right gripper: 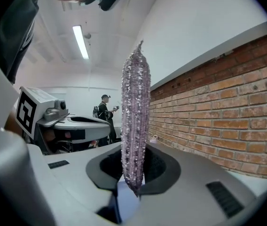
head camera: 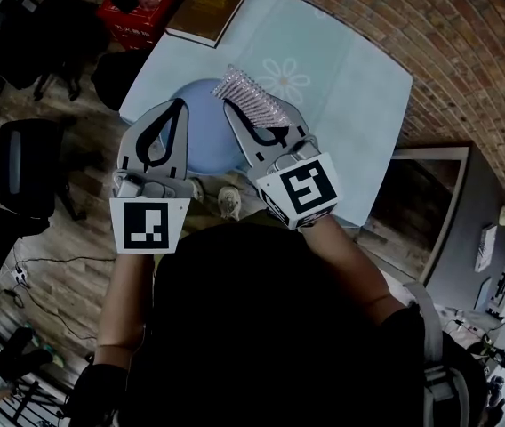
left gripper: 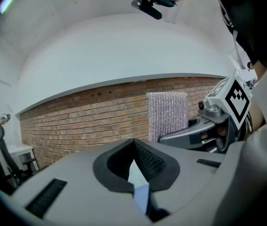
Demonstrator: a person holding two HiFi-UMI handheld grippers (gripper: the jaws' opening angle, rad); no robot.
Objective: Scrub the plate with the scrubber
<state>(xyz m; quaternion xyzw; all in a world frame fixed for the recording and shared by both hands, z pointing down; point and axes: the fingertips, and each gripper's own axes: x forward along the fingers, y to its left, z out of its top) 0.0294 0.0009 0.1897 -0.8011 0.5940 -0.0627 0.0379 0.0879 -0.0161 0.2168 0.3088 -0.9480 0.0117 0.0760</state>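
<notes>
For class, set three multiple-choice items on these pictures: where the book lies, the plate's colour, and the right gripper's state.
1. Where does the book lie?
A. at the far end of the table
B. on the floor
C. on a chair

2. What colour is the plate?
A. red
B. blue
C. green

3. The right gripper is:
A. open and empty
B. shut on the book
C. shut on the scrubber

Answers:
1 A, the head view shows it on the tabletop's far corner.
2 B, its round face is blue.
3 C, the sparkly strip stands pinched between the jaws.
</notes>
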